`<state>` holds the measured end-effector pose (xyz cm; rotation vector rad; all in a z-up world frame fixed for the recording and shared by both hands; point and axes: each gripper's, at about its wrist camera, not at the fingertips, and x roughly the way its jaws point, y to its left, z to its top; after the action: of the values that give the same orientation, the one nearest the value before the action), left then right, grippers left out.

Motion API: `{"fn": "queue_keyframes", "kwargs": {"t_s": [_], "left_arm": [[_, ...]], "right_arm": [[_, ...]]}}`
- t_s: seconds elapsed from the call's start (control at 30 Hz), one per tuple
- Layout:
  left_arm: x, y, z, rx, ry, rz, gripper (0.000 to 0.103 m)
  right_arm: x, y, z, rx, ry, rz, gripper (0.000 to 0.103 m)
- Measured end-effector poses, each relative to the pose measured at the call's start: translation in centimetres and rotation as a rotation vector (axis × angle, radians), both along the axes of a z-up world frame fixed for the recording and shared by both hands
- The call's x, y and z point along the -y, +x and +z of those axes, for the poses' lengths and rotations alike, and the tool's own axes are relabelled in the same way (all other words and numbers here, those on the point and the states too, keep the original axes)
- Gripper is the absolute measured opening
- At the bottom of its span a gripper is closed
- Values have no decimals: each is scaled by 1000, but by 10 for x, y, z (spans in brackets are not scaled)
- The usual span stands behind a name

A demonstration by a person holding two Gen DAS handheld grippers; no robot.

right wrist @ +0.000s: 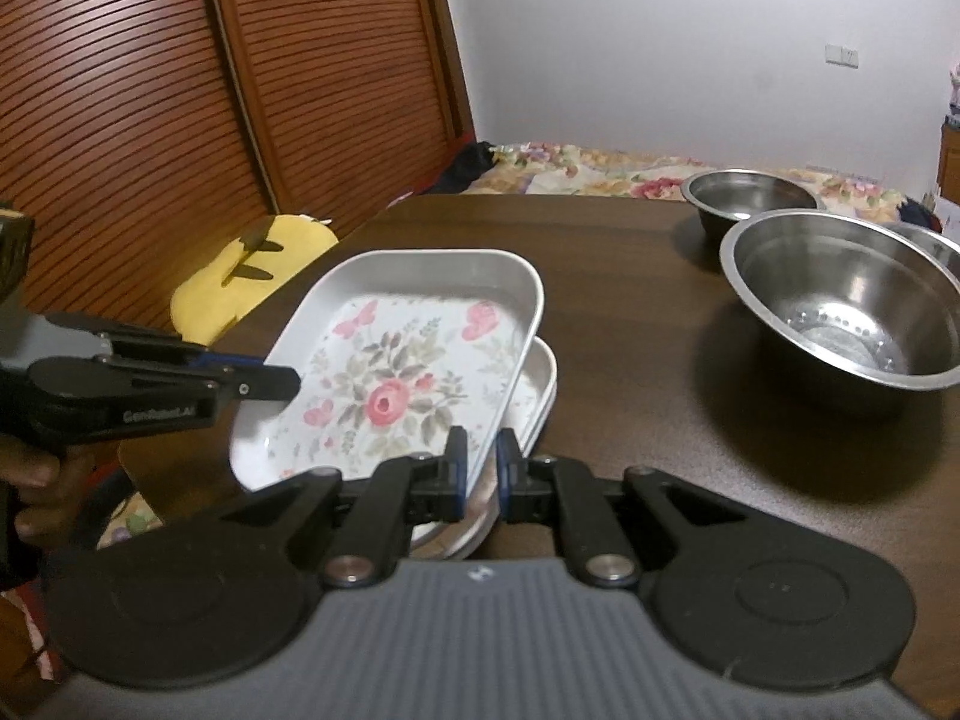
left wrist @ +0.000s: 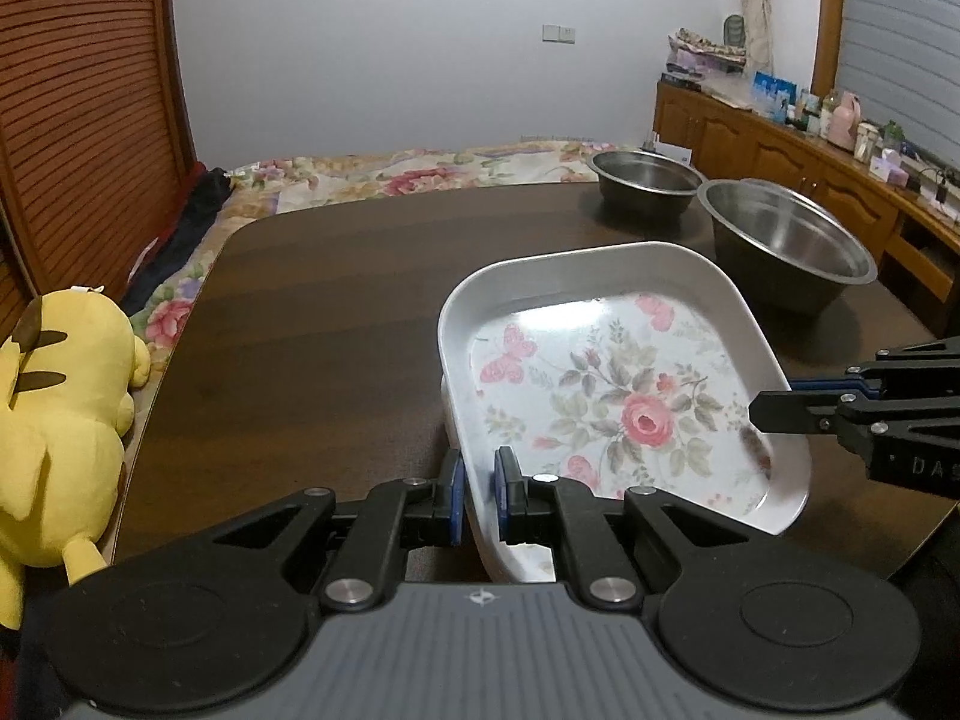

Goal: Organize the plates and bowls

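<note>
Two wrist cams, opposite sides (shared tray (left wrist: 606, 396))

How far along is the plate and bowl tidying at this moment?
Done: nothing clearly finished. In hand: both grippers, left and right, clamp opposite rims of the floral plate, tilted above a second plate. Left: seat it, then deal with the steel bowls standing apart on the table.

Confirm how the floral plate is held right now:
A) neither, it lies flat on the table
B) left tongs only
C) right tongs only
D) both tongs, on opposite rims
D: the left tongs and right tongs each clamp a rim of the floral plate, tilted above another plate.
</note>
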<state>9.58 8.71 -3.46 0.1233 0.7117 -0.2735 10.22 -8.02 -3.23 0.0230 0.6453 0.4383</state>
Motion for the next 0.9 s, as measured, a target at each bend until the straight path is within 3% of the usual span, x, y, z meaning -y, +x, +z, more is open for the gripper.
{"fn": "queue_keyframes", "kwargs": {"t_s": [0.23, 0.57, 0.73, 0.83, 0.9], "left_arm": [[4, -3, -7, 37, 50, -1, 13], [1, 0, -10, 35, -3, 25, 14], [-2, -1, -7, 48, -40, 31, 26], [-2, -2, 1, 67, -40, 34, 32], [1, -1, 6, 80, -36, 34, 35]], "right_arm": [[-11, -12, -8, 78, -64, -29, 13], [-10, -16, -19, 115, -22, -69, 16], [-1, -23, -19, 131, 16, -67, 16], [3, -25, -14, 148, 41, -81, 31], [7, -26, -10, 166, 46, -90, 34]]}}
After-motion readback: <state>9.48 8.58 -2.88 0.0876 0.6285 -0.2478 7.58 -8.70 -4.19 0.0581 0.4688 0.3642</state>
